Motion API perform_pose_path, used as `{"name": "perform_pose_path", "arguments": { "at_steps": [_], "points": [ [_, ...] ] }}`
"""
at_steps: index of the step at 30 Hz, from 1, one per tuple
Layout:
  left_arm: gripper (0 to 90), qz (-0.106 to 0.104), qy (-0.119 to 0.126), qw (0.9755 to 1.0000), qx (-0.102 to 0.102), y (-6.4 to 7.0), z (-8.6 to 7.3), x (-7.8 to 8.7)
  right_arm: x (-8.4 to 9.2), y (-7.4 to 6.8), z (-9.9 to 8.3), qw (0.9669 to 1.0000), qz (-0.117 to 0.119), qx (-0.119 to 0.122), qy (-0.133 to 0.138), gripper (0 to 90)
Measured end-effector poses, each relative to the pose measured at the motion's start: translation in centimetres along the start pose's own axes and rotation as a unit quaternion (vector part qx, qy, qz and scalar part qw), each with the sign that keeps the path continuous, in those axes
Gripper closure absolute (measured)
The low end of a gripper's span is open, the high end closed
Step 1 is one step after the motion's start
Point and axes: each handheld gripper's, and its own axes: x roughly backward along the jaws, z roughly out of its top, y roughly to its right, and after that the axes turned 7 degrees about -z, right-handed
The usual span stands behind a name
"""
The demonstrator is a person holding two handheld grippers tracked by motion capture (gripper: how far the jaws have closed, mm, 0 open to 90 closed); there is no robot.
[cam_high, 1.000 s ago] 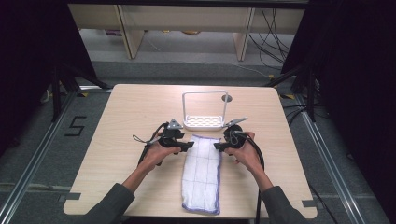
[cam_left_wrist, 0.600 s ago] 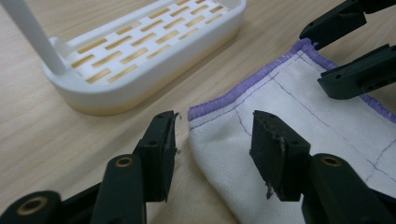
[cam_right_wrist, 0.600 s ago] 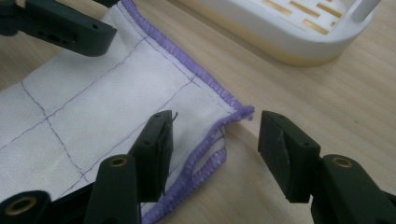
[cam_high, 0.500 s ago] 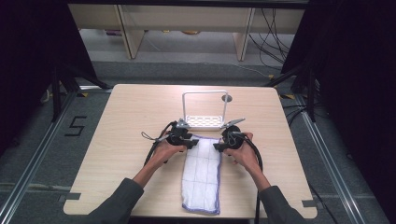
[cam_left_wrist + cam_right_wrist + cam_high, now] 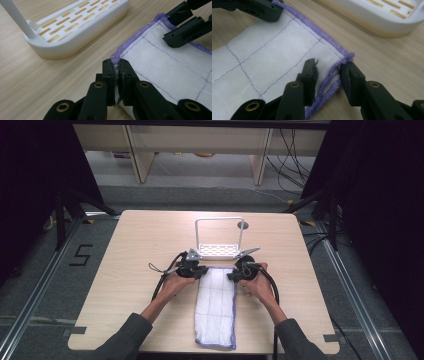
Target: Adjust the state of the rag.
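Two far corners of cloth [image 5: 216,306] being taken; left gripper [image 5: 116,75] pinching its corner; right gripper [image 5: 327,75] closing, jaws astride hem, not yet pressing; next, firm right grip, likely lift toward rack [image 5: 218,251].

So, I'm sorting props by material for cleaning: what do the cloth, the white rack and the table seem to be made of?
Cloth: soft woven fabric, probably cotton, matte white, with quilted stitch lines and a purple overlocked hem. White rack: looks like moulded plastic, smooth with a slight sheen, a slotted base and rounded corners. Table: pale wood grain, likely laminate or veneer, satin and flat.
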Motion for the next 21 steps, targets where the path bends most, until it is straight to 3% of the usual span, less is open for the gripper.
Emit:
{"name": "perform_pose_path", "arguments": {
  "at_steps": [5,6,7,13,15,17,21],
  "points": [
    [83.9,-0.005,0.005,1.0,0.004,-0.2,-0.5,0.4,0.0,-0.2,0.2,0.9998,0.018,0.011,-0.002,78.9],
    [83.8,-0.004,0.006,1.0,0.002,-0.2,-0.5,0.5,-0.2,-0.3,0.1,0.9997,0.015,0.019,0.008,80.7],
    [83.8,-0.004,0.004,1.0,0.001,-0.3,-0.6,0.6,0.0,-0.4,0.3,0.9997,0.02,0.017,-0.002,81.9],
    [84.4,-0.007,0.01,0.9999,-0.003,-0.4,-0.6,1.7,0.1,-0.8,0.5,0.9991,0.021,0.026,0.024,83.5],
    [84.5,-0.006,0.014,0.9999,-0.006,-0.4,-0.5,2.1,0.2,-0.9,0.6,0.9995,0.006,0.024,0.02,83.6],
    [84.6,-0.009,0.021,0.9997,-0.001,-0.4,-0.4,2.3,0.8,-1.2,0.7,0.9996,0.017,0.021,0.012,83.6],
    [84.7,-0.01,0.03,0.9995,-0.003,-0.2,-0.2,2.7,1.3,-1.1,0.7,0.9988,0.029,0.026,0.031,83.6]
  ]
}}
